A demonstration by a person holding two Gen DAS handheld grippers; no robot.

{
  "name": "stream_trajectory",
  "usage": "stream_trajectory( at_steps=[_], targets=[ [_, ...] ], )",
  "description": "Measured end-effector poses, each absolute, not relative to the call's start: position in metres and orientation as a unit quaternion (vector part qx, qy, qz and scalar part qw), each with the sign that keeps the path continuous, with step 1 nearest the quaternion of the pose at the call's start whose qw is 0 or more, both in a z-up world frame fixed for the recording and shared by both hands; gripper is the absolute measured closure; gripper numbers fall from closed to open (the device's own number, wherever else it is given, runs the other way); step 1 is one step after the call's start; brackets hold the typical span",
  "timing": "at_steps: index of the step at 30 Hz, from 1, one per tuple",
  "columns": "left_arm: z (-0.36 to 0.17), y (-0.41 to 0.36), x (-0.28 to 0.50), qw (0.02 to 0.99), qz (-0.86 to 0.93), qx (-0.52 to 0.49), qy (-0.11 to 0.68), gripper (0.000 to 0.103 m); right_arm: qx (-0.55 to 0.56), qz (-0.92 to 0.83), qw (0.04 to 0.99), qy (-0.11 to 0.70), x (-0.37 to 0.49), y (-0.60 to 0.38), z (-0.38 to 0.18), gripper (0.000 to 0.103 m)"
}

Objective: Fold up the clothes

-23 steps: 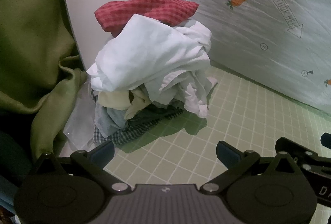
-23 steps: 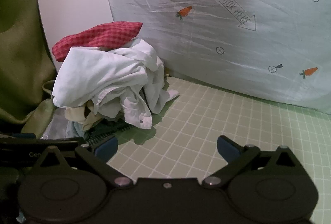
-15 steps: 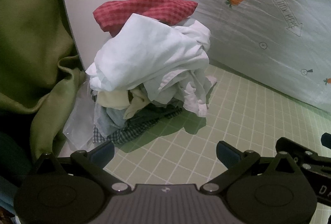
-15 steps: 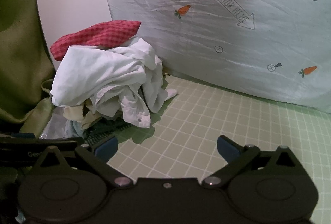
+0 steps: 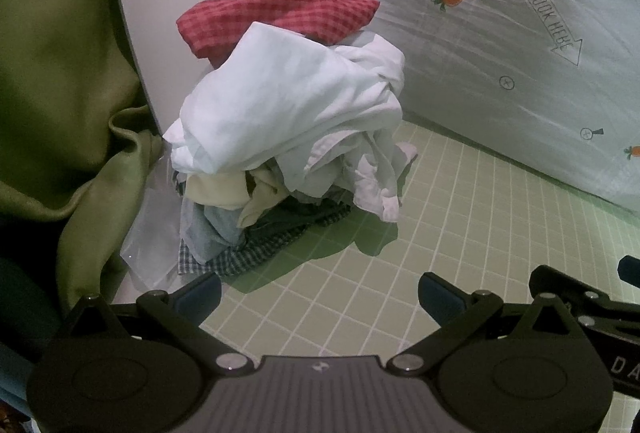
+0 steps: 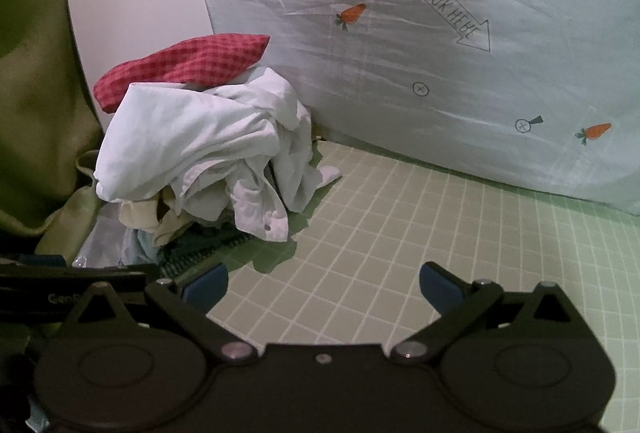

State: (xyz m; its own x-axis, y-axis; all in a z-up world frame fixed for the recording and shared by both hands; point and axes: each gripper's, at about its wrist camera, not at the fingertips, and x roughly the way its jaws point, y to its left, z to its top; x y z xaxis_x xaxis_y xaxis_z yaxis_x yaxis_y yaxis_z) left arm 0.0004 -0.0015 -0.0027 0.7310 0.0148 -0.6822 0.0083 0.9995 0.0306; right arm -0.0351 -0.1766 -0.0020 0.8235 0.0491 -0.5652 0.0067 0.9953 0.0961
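On pale quilt (image 6: 460,81): "LOOK HERE" arrow (image 6: 454,13)

Lower garments in clothes pile (image 5: 288,137) buried under white shirt (image 6: 192,137), kinds unclear. Green curtain (image 5: 60,81) cut off at left edge. Patterned sheet (image 6: 440,53) runs past right edge.

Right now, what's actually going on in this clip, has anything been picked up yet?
Not yet. A person holds the left gripper and the right gripper, both open and empty, over the green checked sheet. Ahead sits an unfolded pile of clothes: a white garment on top, a red checked piece behind it, and darker checked fabric at the bottom. Neither gripper touches the pile.
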Motion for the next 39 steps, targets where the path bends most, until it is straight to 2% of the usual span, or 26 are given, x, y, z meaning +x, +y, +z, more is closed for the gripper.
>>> stream_trajectory(
  at_steps=[39],
  targets=[
    [-0.0116, 0.0062, 0.0032, 0.919, 0.000, 0.014, 0.393, 0.000, 0.043, 0.015, 0.946, 0.320, -0.0312, -0.1708, -0.0073, 0.000]
  ],
)
